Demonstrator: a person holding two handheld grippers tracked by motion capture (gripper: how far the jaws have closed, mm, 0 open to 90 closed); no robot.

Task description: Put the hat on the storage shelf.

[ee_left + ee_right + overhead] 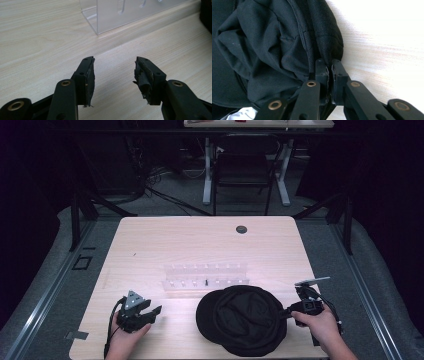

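While soft, light black cap (242,320) flops easily, right gripper (329,68) pinches its right rim; left gripper (115,75) gapes empty, near left.

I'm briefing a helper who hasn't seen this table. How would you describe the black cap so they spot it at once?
On the pale wooden table, look at the near edge, just in front of the clear plastic rack. The black cap lies there open side up, its rim pinched by the right gripper. It is the one soft, dark, round thing there.
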